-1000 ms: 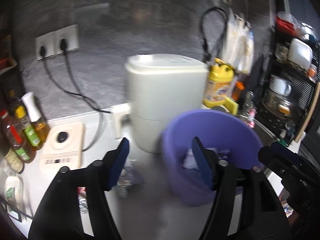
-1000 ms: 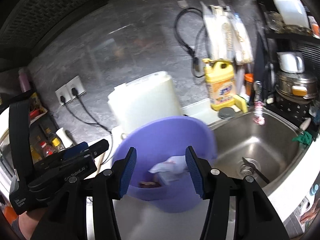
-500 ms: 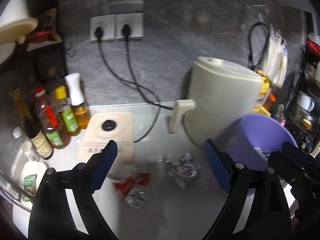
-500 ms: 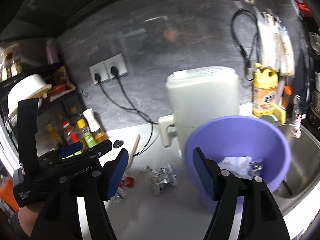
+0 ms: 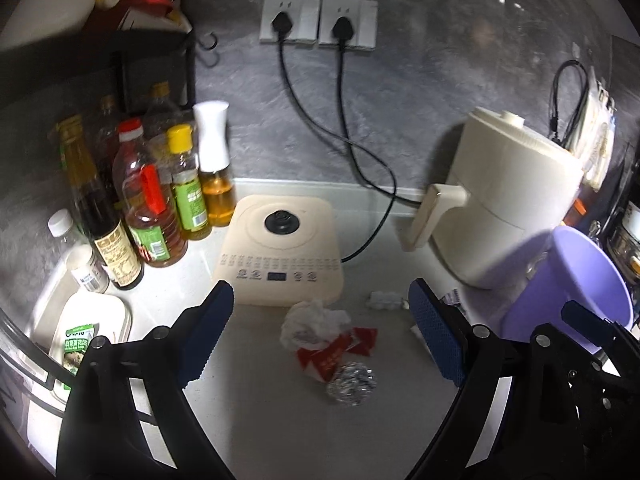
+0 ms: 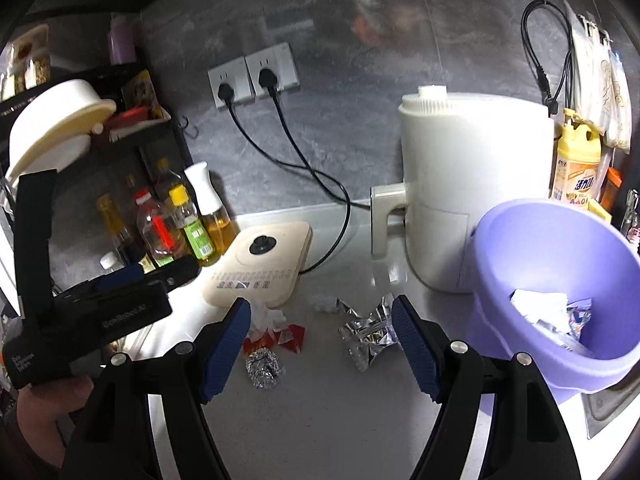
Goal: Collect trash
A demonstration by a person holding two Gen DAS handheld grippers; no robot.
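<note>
Foil ball (image 5: 351, 383) now central between wider-spread left fingers (image 5: 208, 336), formerly absent.

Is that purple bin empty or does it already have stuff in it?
Not empty: the purple bin holds crumpled white paper and wrappers.

Purple bin (image 5: 576, 280) partly behind right gripper body in left view, right side cut by picture edge. Silver wrapper (image 6: 370, 330) almost fully hidden in left view. White tissue (image 6: 266, 314) half behind blue finger pad (image 6: 226, 350) in right view. Small print on red wrapper (image 5: 332, 354) too small to read. Bottles (image 5: 136, 196) overlap, back ones mostly hidden. Shelf (image 6: 86, 76) things blurred.
</note>
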